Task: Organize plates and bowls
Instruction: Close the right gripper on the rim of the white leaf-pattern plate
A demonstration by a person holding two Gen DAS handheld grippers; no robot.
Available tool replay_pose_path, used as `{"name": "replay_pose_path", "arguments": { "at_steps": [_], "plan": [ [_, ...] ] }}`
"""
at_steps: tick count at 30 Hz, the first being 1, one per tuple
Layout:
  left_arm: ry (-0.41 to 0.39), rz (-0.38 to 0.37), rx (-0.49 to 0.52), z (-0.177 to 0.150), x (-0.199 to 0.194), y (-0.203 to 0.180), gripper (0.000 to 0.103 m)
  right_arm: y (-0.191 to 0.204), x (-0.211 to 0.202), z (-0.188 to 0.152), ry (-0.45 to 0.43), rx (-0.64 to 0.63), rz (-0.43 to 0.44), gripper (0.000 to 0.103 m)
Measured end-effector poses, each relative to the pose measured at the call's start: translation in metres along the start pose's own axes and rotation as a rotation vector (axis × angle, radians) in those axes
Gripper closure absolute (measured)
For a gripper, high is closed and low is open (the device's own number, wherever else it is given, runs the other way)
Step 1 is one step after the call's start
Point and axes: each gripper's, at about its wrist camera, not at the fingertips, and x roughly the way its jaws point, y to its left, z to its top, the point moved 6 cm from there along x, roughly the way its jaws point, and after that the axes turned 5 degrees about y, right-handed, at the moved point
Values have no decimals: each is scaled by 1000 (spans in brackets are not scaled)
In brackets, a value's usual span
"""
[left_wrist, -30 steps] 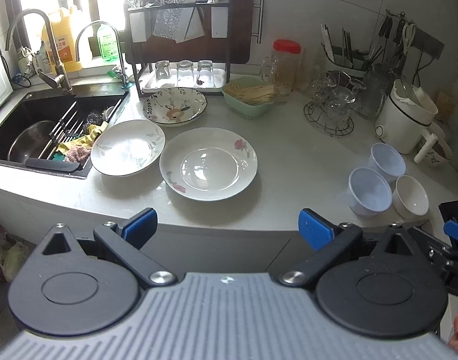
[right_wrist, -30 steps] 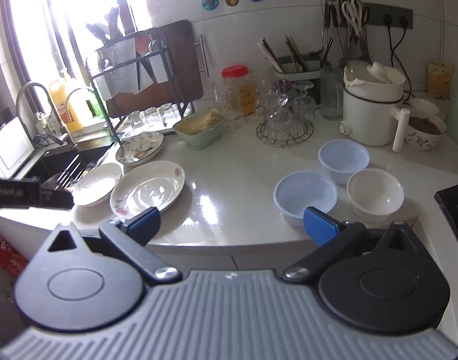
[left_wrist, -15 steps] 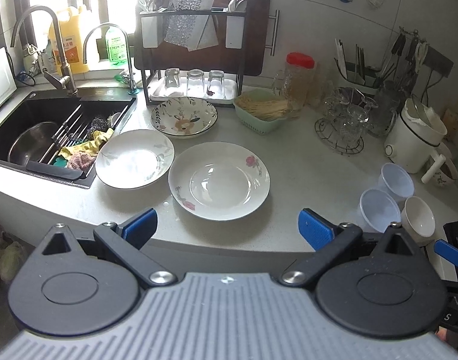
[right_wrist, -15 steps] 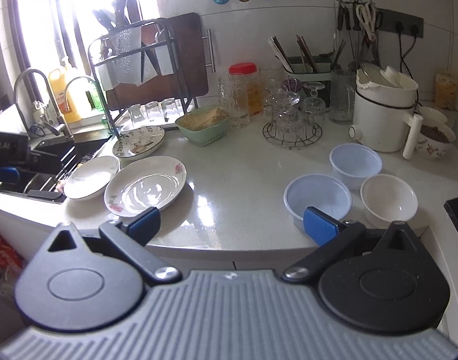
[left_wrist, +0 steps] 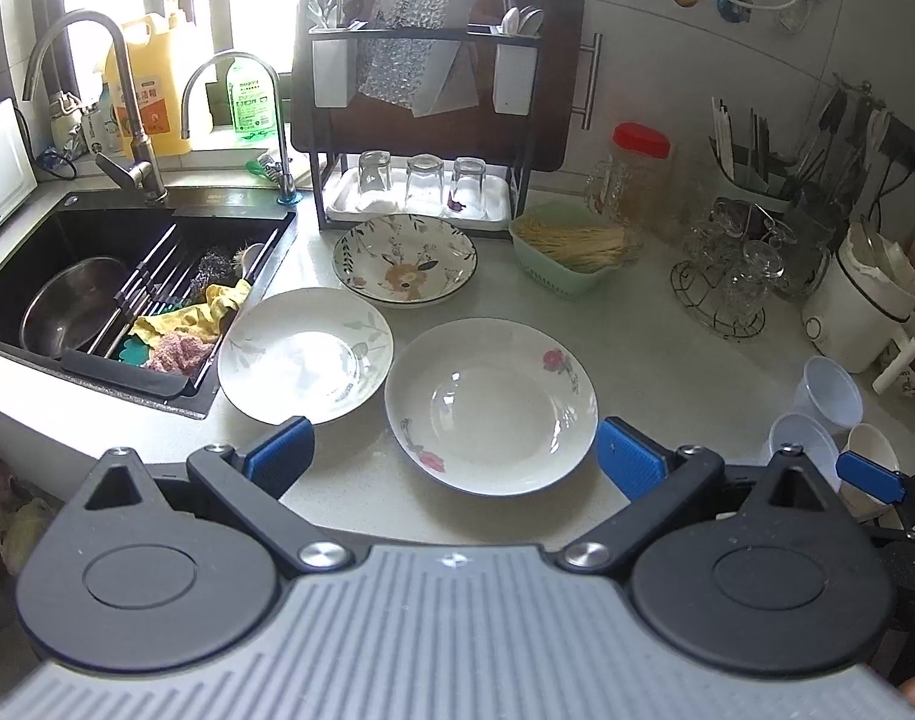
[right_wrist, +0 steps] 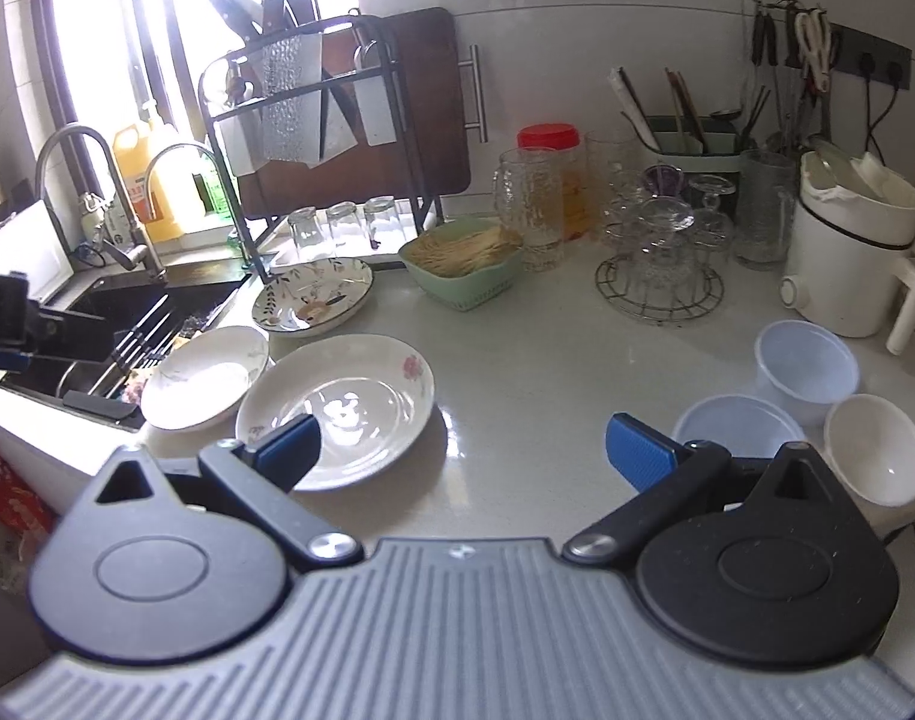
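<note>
Through the left wrist camera I see my left gripper (left_wrist: pixel 454 456) with its blue pads spread wide and nothing between them, poised over the near edge of the counter (left_wrist: pixel 667 354). Straight ahead of it, between the pad tips, lies the rose-patterned plate (left_wrist: pixel 490 405); ahead and to the left the leaf-patterned plate (left_wrist: pixel 304 354) sits touching it, beside the sink (left_wrist: pixel 115 276). Farther ahead, just in front of the glass rack (left_wrist: pixel 421 192), rests the deer-patterned plate (left_wrist: pixel 404 259). Far to the right I make out two pale blue bowls (left_wrist: pixel 829 381) and a white bowl (left_wrist: pixel 874 450), bunched together. Through the right wrist camera my right gripper (right_wrist: pixel 460 447) is likewise spread open and empty, low over the counter. Its left pad overlaps the near rim of the rose-patterned plate (right_wrist: pixel 337 408) in this view; whether it touches I cannot tell. Just beyond its right pad sits one pale blue bowl (right_wrist: pixel 736 423), with the second pale blue bowl (right_wrist: pixel 808 369) behind and the white bowl (right_wrist: pixel 877 450) to the right, all close together.
</note>
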Motion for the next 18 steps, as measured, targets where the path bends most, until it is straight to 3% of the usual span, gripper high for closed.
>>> {"name": "replay_pose_path", "arguments": {
  "at_steps": [12,18],
  "plan": [
    [50,17,2,50,53,90,1,71,68,49,13,9,28,0],
    [66,1,-49,69,78,134,1,97,99,71,51,42,29,0]
  ]
}}
